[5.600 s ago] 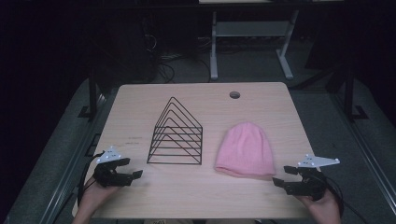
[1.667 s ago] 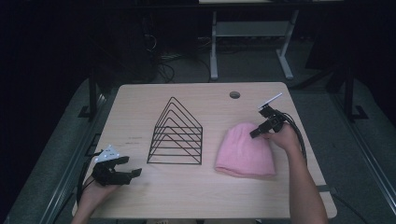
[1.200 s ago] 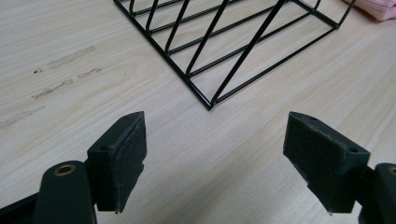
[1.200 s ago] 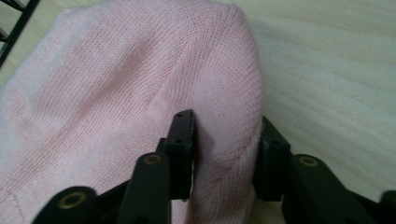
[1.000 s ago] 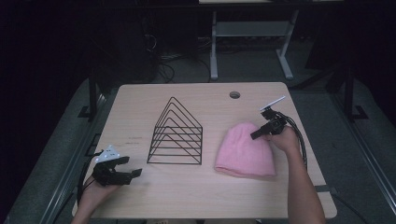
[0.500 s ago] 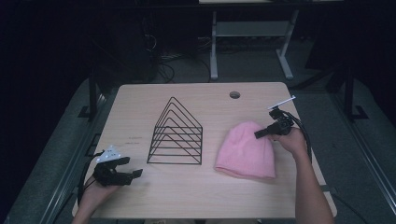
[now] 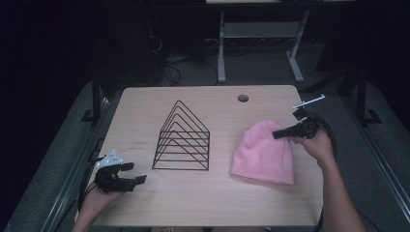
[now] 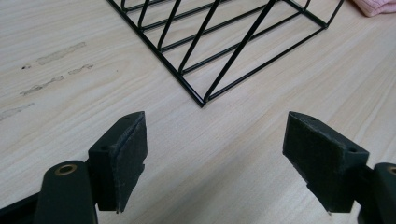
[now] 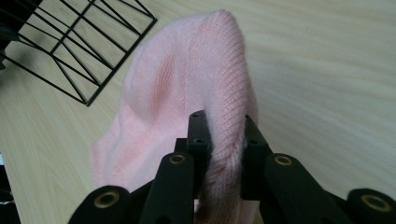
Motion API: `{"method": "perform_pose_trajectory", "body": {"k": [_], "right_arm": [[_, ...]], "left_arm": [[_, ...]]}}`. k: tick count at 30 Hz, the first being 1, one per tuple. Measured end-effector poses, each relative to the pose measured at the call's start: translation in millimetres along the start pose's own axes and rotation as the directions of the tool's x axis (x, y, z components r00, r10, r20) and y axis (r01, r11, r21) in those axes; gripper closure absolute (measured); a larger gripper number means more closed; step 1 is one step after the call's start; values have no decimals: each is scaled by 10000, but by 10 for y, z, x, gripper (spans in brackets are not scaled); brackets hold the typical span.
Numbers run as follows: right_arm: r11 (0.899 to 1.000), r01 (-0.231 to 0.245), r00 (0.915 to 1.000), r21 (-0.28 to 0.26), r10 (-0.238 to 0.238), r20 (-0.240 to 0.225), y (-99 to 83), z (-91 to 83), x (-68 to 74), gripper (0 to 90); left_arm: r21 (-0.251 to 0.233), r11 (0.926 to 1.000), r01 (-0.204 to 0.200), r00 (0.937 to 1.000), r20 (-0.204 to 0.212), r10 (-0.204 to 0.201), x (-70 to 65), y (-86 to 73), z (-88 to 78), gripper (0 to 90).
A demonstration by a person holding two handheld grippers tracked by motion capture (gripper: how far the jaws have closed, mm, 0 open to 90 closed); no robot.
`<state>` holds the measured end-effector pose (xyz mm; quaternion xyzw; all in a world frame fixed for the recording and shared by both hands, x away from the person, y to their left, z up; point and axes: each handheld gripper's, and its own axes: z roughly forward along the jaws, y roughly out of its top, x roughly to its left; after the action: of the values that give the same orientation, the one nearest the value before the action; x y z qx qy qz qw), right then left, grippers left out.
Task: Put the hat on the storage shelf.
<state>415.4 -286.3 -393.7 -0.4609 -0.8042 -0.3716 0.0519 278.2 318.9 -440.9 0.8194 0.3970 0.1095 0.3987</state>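
Note:
A pink knit beanie point(image 7: 263, 153) lies on the right half of the wooden table point(image 7: 217, 104). My right gripper point(image 7: 276, 135) is at the beanie's upper right edge, and its jaws pinch a fold of the pink knit point(image 9: 226, 135), lifting that edge a little. So the right gripper point(image 9: 223, 128) is shut on the beanie. A black wire rack point(image 7: 182, 138) of nested triangles stands mid-table. My left gripper point(image 7: 138, 173) rests near the front left corner, jaws wide open point(image 8: 215, 149), with bare wood between them and the rack's corner point(image 8: 203, 99) just ahead.
A round cable hole point(image 7: 242, 98) sits in the table's far right part. Beyond the far edge stand a white table frame point(image 7: 256, 34) and loose cables on a dark floor. Faint smudges point(image 8: 51, 70) mark the wood left of the rack.
The right gripper, holding the beanie's edge, has moved up and to the right, pulling that edge of the beanie up with it. The left gripper has stayed in place.

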Motion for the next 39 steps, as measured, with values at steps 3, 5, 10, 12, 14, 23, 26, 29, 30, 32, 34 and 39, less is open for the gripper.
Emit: {"method": "perform_pose_trajectory", "body": {"k": [3, 5, 10, 12, 14, 23, 26, 29, 30, 32, 34, 39], "right_arm": [[9997, 117, 9999, -228, -115, 59, 15, -97, 32, 785], [9991, 183, 9998, -393, -179, 99, 35, -189, 70, 783], [9981, 444, 9988, -421, -434, 242, 91, -346, 171, 786], [9970, 665, 9972, -401, -650, 378, 136, -430, 240, 787], [9959, 801, 9959, -413, -782, 460, 169, -485, 280, 787], [9909, 1316, 9886, -289, -1290, 776, 332, -698, 484, 787], [9899, 1389, 9874, -288, -1363, 806, 365, -729, 526, 787], [9857, 1652, 9834, -319, -1622, 810, 428, -769, 614, 787], [9850, 1702, 9826, -292, -1674, 799, 449, -776, 639, 787], [9819, 1873, 9797, -288, -1846, 780, 498, -790, 705, 787], [9802, 1957, 9782, -298, -1930, 763, 514, -793, 727, 787], [9702, 2402, 9691, -314, -2378, 650, 630, -819, 900, 787]], "left_arm": [[35, 10000, -41, 10000, 62, 41, -8, 17, -6, 226], [41, 10000, -89, 9999, 115, 89, -19, 39, -8, 228], [225, 9997, -48, 9995, 319, 40, -57, 99, -5, 237], [278, 9994, -225, 9991, 368, 215, -88, 146, -22, 237], [279, 9990, -363, 9986, 387, 352, -111, 185, -40, 236], [235, 9961, -855, 9930, 843, 833, -184, 377, -198, 230], [234, 9952, -950, 9909, 983, 923, -199, 435, -235, 230], [145, 9935, -1129, 9866, 1206, 1103, -219, 549, -305, 231], [143, 9928, -1189, 9854, 1248, 1162, -223, 576, -321, 231], [153, 9913, -1310, 9825, 1356, 1278, -241, 633, -349, 231], [176, 9888, -1482, 9784, 1482, 1440, -266, 705, -382, 231], [197, 9793, -2016, 9665, 1659, 1957, -340, 929, -462, 231]]}}
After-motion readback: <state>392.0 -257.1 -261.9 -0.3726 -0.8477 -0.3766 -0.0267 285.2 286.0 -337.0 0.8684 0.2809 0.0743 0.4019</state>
